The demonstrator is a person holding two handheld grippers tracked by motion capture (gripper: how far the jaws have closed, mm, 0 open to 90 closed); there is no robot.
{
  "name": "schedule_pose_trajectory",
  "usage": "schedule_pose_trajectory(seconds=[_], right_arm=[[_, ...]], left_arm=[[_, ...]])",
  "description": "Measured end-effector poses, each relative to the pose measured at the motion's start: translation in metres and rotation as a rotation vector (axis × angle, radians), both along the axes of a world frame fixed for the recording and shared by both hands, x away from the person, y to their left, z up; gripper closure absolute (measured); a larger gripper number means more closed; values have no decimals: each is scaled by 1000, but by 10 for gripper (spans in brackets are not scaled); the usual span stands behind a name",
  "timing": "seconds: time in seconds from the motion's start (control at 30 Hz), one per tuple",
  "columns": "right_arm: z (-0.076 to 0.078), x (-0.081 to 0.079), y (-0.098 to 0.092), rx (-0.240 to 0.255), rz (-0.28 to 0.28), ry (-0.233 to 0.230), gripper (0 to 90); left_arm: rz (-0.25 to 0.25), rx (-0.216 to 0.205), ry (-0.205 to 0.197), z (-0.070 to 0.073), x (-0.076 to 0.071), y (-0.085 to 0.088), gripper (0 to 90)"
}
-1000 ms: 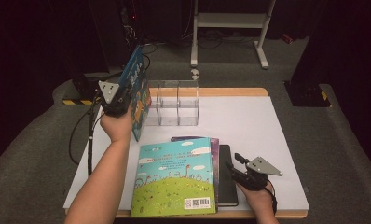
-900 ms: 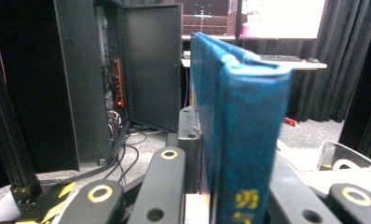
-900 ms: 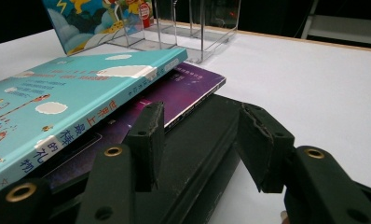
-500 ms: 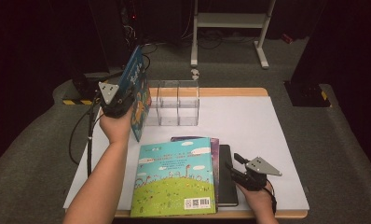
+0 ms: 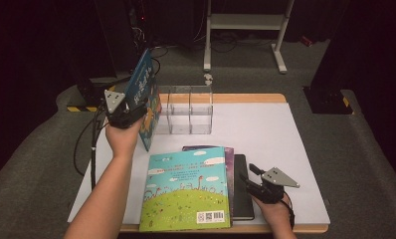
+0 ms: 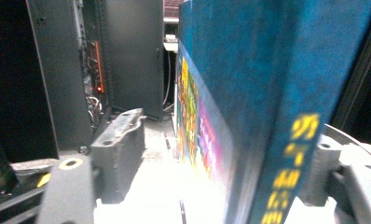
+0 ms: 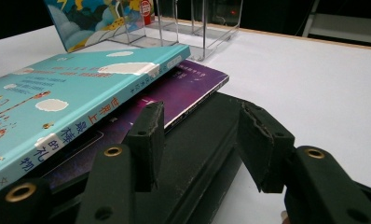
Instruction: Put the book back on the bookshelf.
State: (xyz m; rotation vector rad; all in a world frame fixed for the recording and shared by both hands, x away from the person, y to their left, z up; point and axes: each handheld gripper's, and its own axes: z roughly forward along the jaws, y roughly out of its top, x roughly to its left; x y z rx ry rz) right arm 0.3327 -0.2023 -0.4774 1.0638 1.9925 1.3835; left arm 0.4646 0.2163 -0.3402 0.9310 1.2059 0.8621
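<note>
The left hand-held gripper (image 5: 131,110), jaws just opening, releases the upright blue book (image 5: 145,94) beside the clear organizer (image 5: 186,112); next, withdraw clear.

Upright book (image 5: 145,97) left of divider rack (image 5: 186,110); book stack (image 5: 188,186) in front.

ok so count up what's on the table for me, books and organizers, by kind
Books: 4 (blue book upright at the left gripper, green book, purple book, black book)
Clear organizers: 1
Total: 5
</note>
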Motion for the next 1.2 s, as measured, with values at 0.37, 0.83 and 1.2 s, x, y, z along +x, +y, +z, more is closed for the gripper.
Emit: schedule_pose_trajectory(seconds=[0.37, 0.83, 1.2], right_arm=[[-1, 1, 0, -5, 0, 2, 513], [-1, 0, 0, -8, 0, 2, 514], [-2, 0, 1, -17, 2, 1, 514]], left_arm=[[-81, -32, 26, 2, -16, 8, 182], [-111, -42, 77, -8, -29, 14, 124], [-135, -42, 101, -15, -43, 17, 73]])
